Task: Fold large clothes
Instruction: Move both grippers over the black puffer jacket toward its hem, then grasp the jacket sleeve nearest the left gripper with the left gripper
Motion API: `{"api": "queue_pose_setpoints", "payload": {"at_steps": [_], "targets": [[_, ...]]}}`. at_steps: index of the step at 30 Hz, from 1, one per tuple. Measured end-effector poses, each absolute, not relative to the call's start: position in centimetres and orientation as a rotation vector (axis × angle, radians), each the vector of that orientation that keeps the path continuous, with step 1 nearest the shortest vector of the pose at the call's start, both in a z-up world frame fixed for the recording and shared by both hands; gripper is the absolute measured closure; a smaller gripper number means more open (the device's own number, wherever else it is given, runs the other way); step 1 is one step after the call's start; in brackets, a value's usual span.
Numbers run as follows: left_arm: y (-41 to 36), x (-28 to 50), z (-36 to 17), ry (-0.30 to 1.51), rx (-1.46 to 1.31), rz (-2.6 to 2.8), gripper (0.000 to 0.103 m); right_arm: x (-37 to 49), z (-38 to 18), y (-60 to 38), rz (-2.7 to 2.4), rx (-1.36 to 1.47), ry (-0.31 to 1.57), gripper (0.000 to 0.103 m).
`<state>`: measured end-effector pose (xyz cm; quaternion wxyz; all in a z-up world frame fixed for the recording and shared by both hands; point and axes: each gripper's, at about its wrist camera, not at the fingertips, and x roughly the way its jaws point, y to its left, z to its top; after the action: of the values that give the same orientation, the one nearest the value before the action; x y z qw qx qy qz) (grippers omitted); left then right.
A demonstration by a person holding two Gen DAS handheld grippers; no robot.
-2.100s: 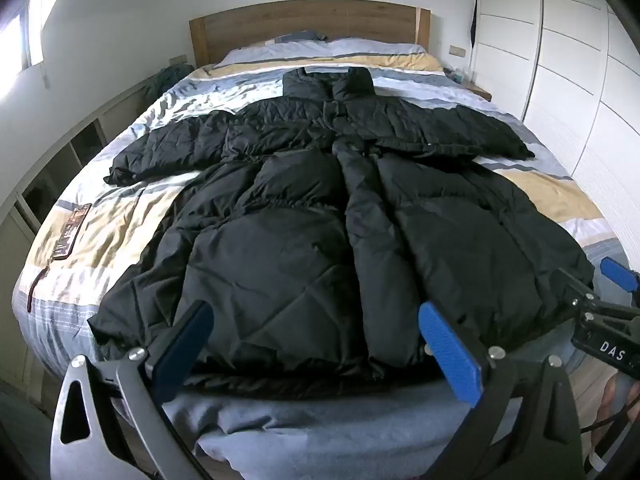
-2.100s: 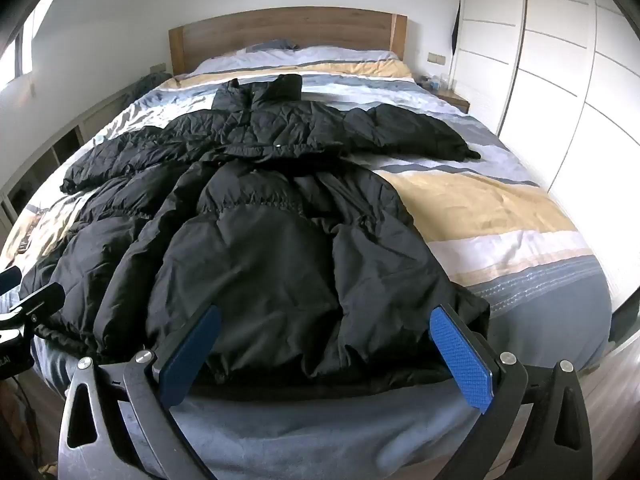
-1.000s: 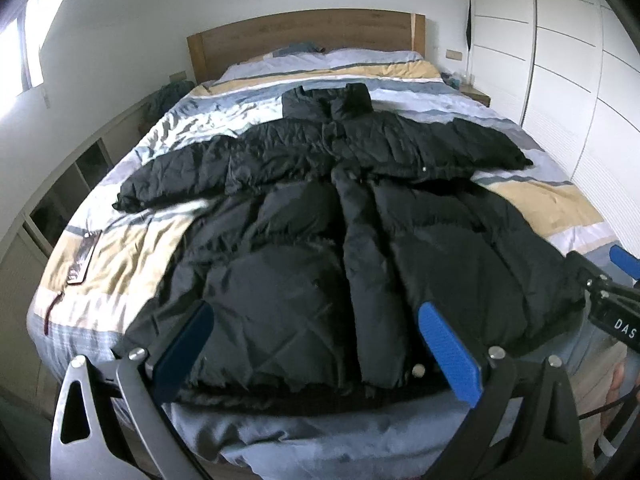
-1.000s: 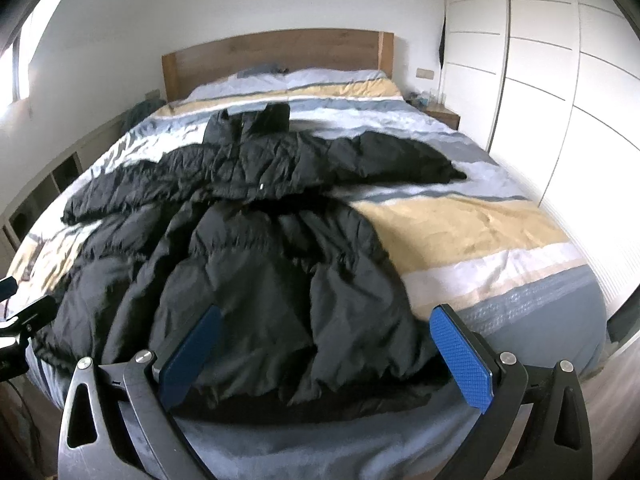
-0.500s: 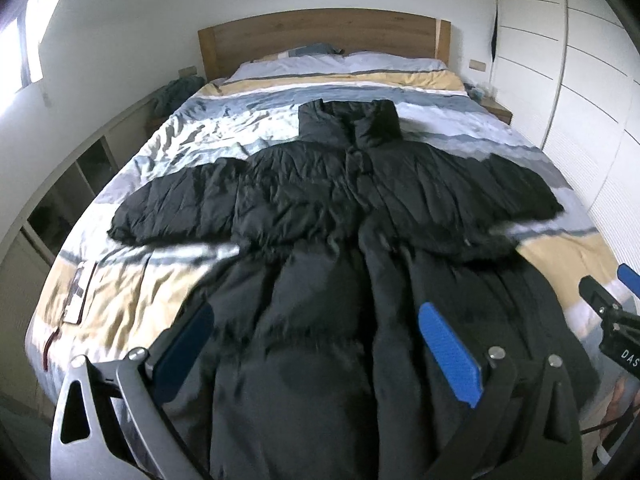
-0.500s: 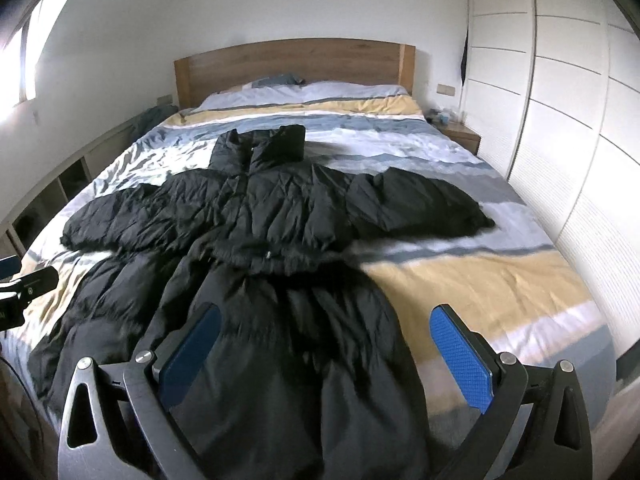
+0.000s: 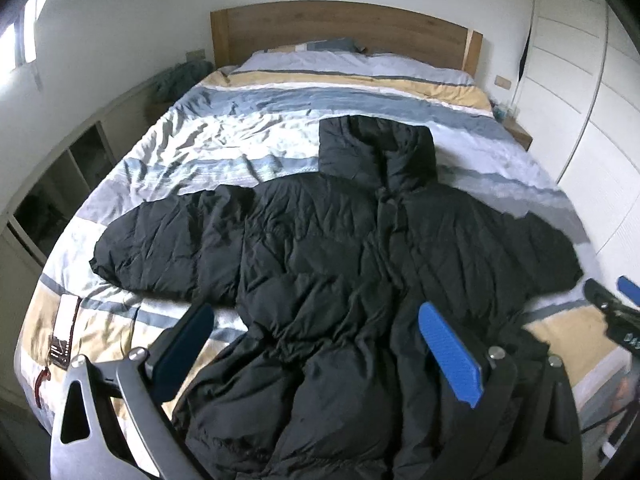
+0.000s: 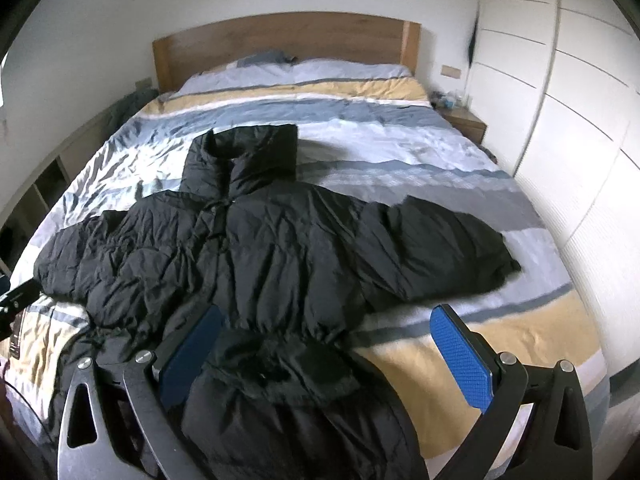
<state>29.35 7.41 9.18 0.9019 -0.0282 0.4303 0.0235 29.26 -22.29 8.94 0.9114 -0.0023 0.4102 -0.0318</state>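
A black puffer jacket point(image 8: 272, 264) is lying front-up across the striped duvet point(image 8: 400, 152) of the bed, its collar pointing toward the wooden headboard point(image 8: 280, 40) and both sleeves spreading out to either side. The right gripper point(image 8: 324, 360) is hanging over the jacket's lower half with its blue-padded fingers point(image 8: 460, 352) standing wide apart and nothing between them, one over the dark fabric and the other over a yellow stripe of the cover. At the left edge a bit of the left gripper point(image 8: 16, 296) is showing, while white wardrobe doors point(image 8: 560, 100) are lining the right wall beside a small bedside table point(image 8: 464, 120).
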Motion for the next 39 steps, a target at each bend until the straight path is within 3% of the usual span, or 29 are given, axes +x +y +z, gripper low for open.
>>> {"api": "queue_pose_setpoints", "payload": {"at_steps": [11, 29, 39], "targets": [[15.4, 34.8, 7.9, 1.000, -0.155, 0.153, 0.000, 36.5, 10.2, -16.4, 0.001, -0.060, 0.913, 0.001], [35.5, 40.2, -7.0, 1.083, -0.572, 0.404, 0.000, 43.0, 4.3, -10.0, -0.001, -0.121, 1.043, 0.001], [42.9, 41.2, -11.4, 1.025, -0.778, 0.422, 0.000, 44.0, 4.2, -9.0, -0.031, -0.149, 1.059, 0.001]]}}
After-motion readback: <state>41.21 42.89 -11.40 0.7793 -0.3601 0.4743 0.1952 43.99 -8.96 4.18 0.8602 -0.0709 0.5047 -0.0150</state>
